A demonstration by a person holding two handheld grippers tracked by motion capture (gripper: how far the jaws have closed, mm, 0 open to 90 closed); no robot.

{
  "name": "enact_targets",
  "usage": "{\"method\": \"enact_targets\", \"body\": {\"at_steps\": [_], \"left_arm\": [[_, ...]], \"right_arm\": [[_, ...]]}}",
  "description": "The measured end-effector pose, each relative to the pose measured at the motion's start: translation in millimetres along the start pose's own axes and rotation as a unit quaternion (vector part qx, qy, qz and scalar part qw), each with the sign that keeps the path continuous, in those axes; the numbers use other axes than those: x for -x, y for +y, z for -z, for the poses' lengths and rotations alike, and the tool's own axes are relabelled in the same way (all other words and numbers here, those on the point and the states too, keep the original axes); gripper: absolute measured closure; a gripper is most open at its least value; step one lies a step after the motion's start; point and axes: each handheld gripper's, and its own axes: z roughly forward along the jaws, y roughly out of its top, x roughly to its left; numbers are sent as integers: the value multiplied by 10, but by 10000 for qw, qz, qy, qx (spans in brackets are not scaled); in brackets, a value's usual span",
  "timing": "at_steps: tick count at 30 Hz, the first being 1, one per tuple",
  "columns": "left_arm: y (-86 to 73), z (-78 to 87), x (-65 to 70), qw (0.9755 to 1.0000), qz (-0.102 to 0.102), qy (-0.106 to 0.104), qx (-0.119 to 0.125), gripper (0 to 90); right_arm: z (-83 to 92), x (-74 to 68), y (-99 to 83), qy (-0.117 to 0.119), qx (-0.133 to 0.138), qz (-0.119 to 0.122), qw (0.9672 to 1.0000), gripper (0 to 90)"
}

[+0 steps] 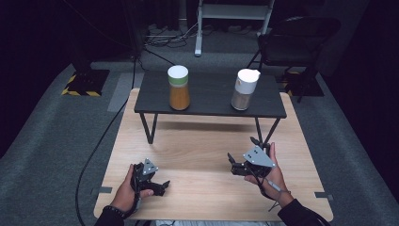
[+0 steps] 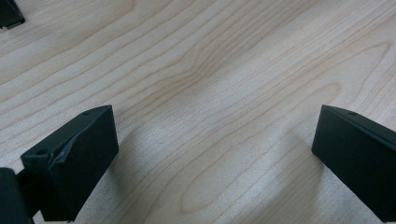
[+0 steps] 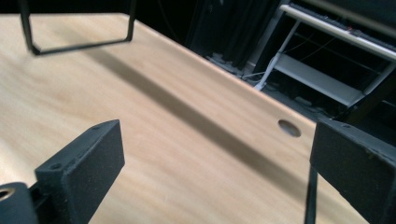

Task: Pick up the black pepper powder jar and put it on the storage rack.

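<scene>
Beyond both spread tongs (image 1: 162, 184) (image 1: 231, 162), two jars (image 1: 179, 88) (image 1: 245, 89) stand.

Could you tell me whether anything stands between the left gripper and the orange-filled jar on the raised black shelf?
Nothing visible does. The left gripper hovers open low over the bare wooden table, and the orange-filled jar stands on the raised black shelf, so the approach must rise above the shelf's front edge.

We're seeing grey carpet (image 1: 47, 141) lying around, black chair (image 1: 296, 40) sitting at 1 o'clock, white frame (image 1: 234, 14) standing at 12.
</scene>
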Motion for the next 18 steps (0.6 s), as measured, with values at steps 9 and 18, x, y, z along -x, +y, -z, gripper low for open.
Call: {"method": "enact_targets", "body": {"at_steps": [9,18], "left_arm": [[-1,0,0,10000,1,0,2,4],[0,0,0,10000,2,0,0,4]], "right_arm": [[-22,-105,-159,143,-362,334,9987,25],[-29,-133,-249,277,-612,454,9967,25]]}}
